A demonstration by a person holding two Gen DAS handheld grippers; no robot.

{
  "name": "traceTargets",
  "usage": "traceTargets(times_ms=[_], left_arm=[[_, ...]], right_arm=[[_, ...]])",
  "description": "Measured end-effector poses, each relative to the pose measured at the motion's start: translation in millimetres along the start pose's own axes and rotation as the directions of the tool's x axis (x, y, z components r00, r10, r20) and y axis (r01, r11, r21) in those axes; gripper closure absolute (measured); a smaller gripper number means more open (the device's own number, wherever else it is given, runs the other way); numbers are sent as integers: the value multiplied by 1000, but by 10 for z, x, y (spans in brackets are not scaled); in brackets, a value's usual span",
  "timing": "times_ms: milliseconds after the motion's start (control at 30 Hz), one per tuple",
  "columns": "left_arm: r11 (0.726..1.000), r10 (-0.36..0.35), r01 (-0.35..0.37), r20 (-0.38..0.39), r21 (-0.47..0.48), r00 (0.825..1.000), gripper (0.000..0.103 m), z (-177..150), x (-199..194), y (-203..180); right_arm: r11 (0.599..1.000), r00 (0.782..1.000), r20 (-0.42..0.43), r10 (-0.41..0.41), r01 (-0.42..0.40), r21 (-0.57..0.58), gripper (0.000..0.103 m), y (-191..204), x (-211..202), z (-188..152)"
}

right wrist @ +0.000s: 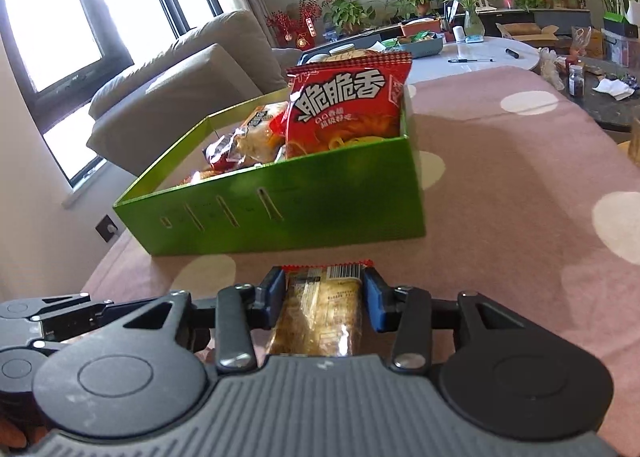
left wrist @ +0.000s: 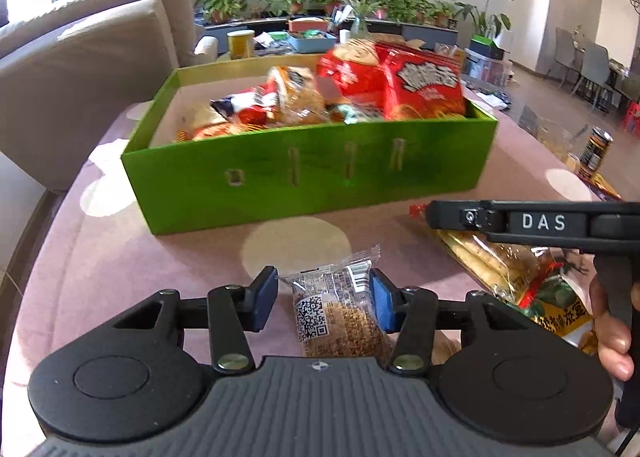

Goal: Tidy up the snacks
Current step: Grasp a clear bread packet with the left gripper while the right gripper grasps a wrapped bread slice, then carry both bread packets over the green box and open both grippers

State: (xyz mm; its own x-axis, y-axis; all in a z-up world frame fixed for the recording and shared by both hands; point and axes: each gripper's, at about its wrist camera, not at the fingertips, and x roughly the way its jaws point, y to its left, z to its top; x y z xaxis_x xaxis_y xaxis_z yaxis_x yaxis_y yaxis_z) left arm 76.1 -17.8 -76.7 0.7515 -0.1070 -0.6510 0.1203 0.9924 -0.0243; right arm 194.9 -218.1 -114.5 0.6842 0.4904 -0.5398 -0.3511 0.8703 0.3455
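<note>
A green box on the pink dotted cloth holds several snack bags, among them a tall red bag. In front of it a clear-wrapped brown snack bar with a QR code lies between the blue pads of my left gripper. The right pad touches it; a thin gap shows at the left pad. My right gripper is shut on a golden snack packet with a red crimped edge. Its fingers reach in from the right in the left wrist view.
More packets lie at the right under the right gripper, beside a dark can. A beige sofa stands left of the table. A white coffee table with clutter stands beyond. A person's hand holds the right gripper.
</note>
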Motion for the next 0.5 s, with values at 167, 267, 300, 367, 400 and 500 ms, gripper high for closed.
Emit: traceTargets(times_ms=[167, 267, 300, 367, 400, 500], left_arm=[[1000, 16, -16, 14, -25, 1000, 57, 11, -17, 89], [999, 17, -16, 23, -31, 1000, 57, 9, -45, 103], [999, 16, -15, 27, -28, 1000, 57, 7, -57, 99], [1000, 16, -16, 33, -21, 999, 57, 6, -72, 89], [1000, 17, -17, 36, -18, 999, 57, 3, -80, 82], [1000, 15, -14, 35, -16, 999, 57, -5, -87, 73]], right_arm=[[1000, 1000, 3, 16, -16, -9, 36, 30, 29, 18], [999, 1000, -9, 27, -27, -34, 36, 64, -17, 24], [999, 1000, -10, 22, -23, -50, 36, 94, -24, 33], [995, 1000, -5, -9, 8, -97, 36, 158, -70, 22], [992, 1000, -7, -26, 25, -127, 36, 196, -87, 11], [982, 997, -25, -66, 61, -180, 36, 261, -102, -30]])
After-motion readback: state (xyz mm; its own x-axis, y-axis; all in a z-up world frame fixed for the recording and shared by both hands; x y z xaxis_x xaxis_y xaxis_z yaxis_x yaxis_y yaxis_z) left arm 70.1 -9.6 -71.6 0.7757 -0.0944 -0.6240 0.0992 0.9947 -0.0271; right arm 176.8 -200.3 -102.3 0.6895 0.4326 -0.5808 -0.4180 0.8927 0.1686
